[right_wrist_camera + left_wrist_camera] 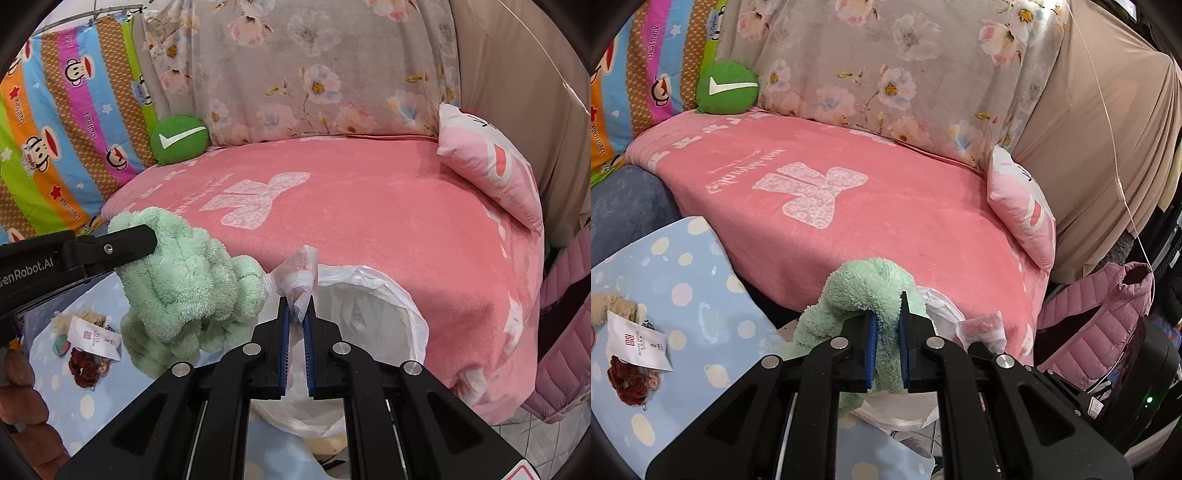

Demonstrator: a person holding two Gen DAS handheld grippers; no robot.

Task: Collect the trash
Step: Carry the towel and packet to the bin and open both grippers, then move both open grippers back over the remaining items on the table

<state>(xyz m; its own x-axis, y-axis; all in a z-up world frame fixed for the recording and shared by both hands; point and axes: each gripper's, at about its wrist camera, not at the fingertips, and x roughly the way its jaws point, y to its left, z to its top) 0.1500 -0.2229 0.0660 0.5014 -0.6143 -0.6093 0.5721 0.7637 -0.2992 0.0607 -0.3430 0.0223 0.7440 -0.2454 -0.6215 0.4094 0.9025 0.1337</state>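
pink jacket [1097, 332] cut by edge, white bag [369, 306] partly hidden

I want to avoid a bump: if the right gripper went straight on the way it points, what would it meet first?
Probably the pink blanket on the sofa; the right gripper, shut on a small wrapper, points just over the bin liner. Depth is uncertain.

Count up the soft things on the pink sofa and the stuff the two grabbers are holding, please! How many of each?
Cushions on the sofa: 2, the round green cushion and the pink pillow.
Fluffy green cloth in the left gripper: 1.
Clear wrapper in the right gripper: 1.
Total: 4.
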